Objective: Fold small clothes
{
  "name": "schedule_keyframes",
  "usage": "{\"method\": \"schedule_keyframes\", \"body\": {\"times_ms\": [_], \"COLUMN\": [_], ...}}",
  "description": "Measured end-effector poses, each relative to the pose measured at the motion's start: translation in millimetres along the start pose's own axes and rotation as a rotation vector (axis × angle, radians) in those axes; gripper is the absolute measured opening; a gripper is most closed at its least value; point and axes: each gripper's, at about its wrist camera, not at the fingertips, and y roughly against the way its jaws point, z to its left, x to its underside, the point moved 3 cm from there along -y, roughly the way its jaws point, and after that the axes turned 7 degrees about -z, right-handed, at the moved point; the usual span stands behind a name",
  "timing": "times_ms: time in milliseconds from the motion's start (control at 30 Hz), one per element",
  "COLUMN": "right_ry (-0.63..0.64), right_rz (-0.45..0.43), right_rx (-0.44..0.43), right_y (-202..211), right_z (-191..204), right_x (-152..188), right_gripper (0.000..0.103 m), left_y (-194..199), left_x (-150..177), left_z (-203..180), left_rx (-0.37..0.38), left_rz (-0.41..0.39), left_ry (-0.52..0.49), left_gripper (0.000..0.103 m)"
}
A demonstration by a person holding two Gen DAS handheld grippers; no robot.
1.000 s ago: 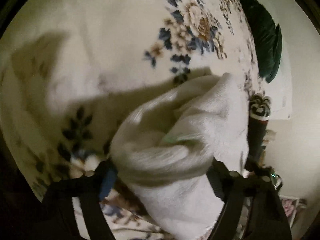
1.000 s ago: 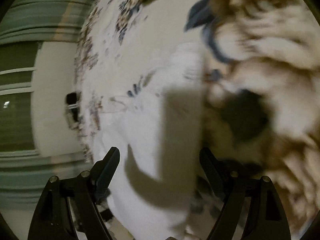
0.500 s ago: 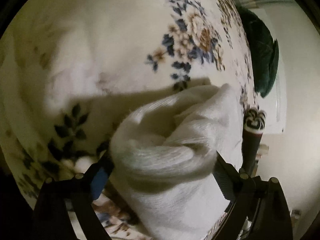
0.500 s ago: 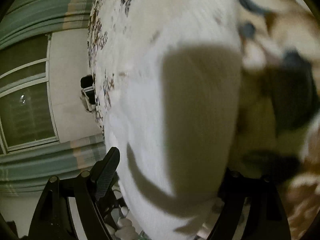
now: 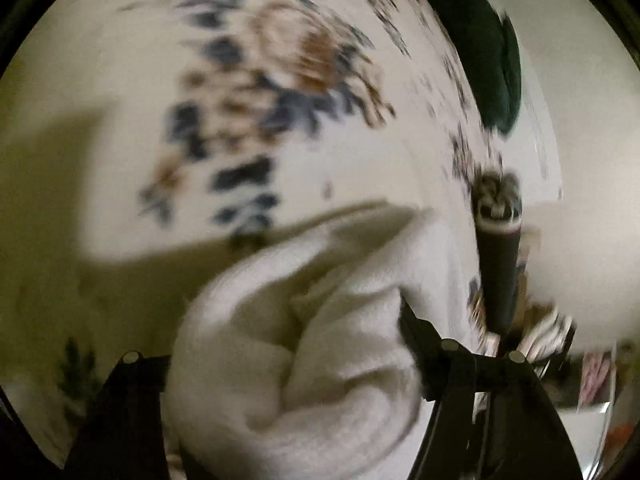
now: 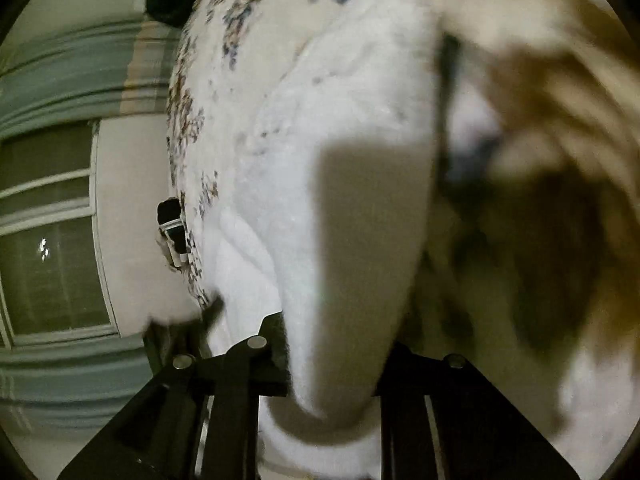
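Closing since the earlier frames, both grippers' jaws now pinch the white garment (image 5: 304, 364): left gripper (image 5: 288, 364) on its rolled bundle, right gripper (image 6: 332, 344) on a fold running away over the floral bedspread (image 5: 120, 60).

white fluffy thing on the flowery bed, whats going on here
A person is folding a small white garment on a floral bedspread, with a two-finger gripper in each hand. The left gripper has a bunched roll of the white fabric between its fingers, its jaws having just been closing. The right gripper has also just been closing and now pinches another fold of the same cloth. The fold is still underway.
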Motion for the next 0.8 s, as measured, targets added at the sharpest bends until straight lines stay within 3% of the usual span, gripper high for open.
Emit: {"method": "schedule_keyframes", "body": {"times_ms": [167,233,267,300,333,500,600,667,800], "right_ry": [-0.162,-0.219,-0.224,-0.211,-0.190,0.182,0.391,0.482,0.654], "right_rz": [0.028,0.067,0.096,0.132,0.154,0.140,0.118,0.120,0.163], "right_rx": [0.022,0.047,0.081,0.126,0.153,0.297,0.327,0.320,0.291], "right_y": [26.7,30.0,32.3,37.4,42.2,98.7,100.5,80.3,-7.3], "right_z": [-27.6,-38.1,-40.7,-41.0,-39.8,21.9,69.4,95.7,149.3], "right_x": [75.6,90.6,89.3,84.7,79.1,36.1,12.1,-7.7,-37.1], "right_gripper": [0.021,0.039,0.054,0.062,0.062,0.062,0.062,0.062,0.062], "left_y": [-8.8,-7.3,-3.4,0.5,8.0,50.9,68.1,72.6,64.5], "left_x": [-5.1,-3.4,-2.8,-3.3,-3.4,-1.2,4.8,9.6,12.2], "left_z": [-25.1,-30.1,-32.2,-32.2,-32.2,-16.0,-2.4,8.5,20.8], "left_rx": [-0.001,-0.025,-0.029,-0.025,-0.029,-0.042,-0.045,-0.058,-0.067], "left_rz": [0.132,0.176,0.193,0.196,0.191,0.115,0.071,0.050,0.021], "left_ry": [-0.171,-0.215,-0.224,-0.224,-0.221,-0.122,-0.061,-0.028,0.018], "left_gripper": [0.065,0.067,0.067,0.067,0.072,0.075,0.075,0.075,0.075]}}
